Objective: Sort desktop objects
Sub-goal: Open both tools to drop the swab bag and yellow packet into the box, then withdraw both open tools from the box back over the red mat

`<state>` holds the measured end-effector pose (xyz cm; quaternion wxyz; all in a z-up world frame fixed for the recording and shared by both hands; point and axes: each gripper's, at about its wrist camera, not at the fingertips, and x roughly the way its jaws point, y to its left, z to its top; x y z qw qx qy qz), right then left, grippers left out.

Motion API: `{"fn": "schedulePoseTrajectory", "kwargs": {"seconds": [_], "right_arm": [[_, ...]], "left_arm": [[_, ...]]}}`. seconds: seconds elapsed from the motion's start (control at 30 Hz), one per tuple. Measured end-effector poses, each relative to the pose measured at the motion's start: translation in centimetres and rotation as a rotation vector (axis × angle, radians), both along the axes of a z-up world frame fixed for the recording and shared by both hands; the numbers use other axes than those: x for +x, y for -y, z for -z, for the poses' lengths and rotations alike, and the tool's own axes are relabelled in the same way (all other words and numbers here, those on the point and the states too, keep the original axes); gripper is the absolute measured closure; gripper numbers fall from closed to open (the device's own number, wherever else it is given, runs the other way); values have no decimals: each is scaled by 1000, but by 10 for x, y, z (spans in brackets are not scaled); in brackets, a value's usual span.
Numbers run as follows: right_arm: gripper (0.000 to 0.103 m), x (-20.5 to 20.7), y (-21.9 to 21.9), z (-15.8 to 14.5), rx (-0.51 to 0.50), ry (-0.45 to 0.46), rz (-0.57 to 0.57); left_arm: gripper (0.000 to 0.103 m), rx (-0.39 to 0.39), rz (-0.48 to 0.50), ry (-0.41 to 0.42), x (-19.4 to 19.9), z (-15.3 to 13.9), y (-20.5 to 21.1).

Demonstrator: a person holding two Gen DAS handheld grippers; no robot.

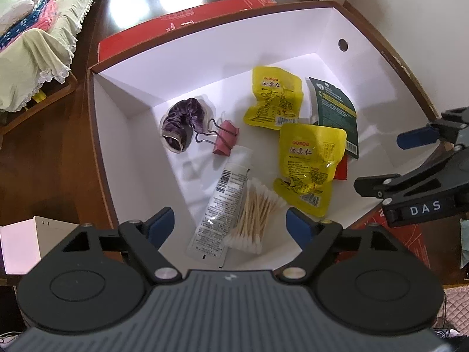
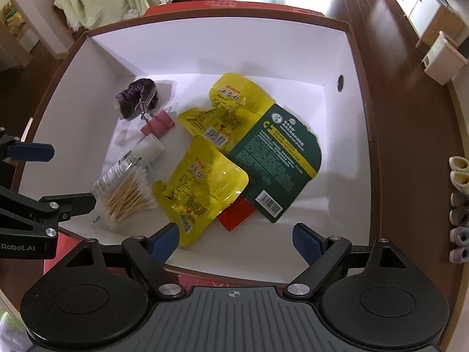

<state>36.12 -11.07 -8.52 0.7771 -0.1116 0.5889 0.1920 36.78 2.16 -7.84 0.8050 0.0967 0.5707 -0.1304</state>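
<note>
A white-lined box [image 1: 132,146] [image 2: 346,135] holds the objects. Inside lie a purple scrunchie [image 1: 183,123] [image 2: 136,96], a pink binder clip [image 1: 225,140] [image 2: 158,124], a white tube [image 1: 224,202] [image 2: 129,161], a bundle of cotton swabs [image 1: 256,214] [image 2: 127,196], two yellow snack pouches [image 1: 275,99] [image 1: 310,167] [image 2: 228,108] [image 2: 202,187], a dark green packet [image 1: 337,108] [image 2: 278,158] and a small red packet [image 2: 236,215] under them. My left gripper [image 1: 230,227] hangs open above the tube and swabs. My right gripper [image 2: 236,239] is open over the box's near edge, holding nothing.
The box sits on a red lid [image 1: 181,26] on a dark wooden table [image 1: 44,176]. A sofa with a green cover [image 1: 32,47] is at the far left. A white box [image 1: 20,243] stands near left. Slippers [image 2: 458,205] lie on the floor at right.
</note>
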Motion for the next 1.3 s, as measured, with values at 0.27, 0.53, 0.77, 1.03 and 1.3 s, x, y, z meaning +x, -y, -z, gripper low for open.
{"fn": "schedulePoseTrajectory", "kwargs": {"seconds": [0.27, 0.53, 0.77, 1.03, 1.3], "right_arm": [[16, -3, 8, -12, 11, 36, 34], [16, -13, 22, -30, 31, 96, 66], [16, -32, 32, -46, 54, 156, 70], [16, -56, 46, -64, 103, 199, 68], [16, -84, 62, -75, 146, 206, 73]], "left_arm": [[19, 13, -7, 26, -7, -13, 3], [19, 14, 0, 60, -20, -29, 10], [19, 14, 6, 85, -35, -41, 16], [19, 12, 17, 117, -60, -56, 24], [18, 6, 37, 140, -90, -66, 28]]}}
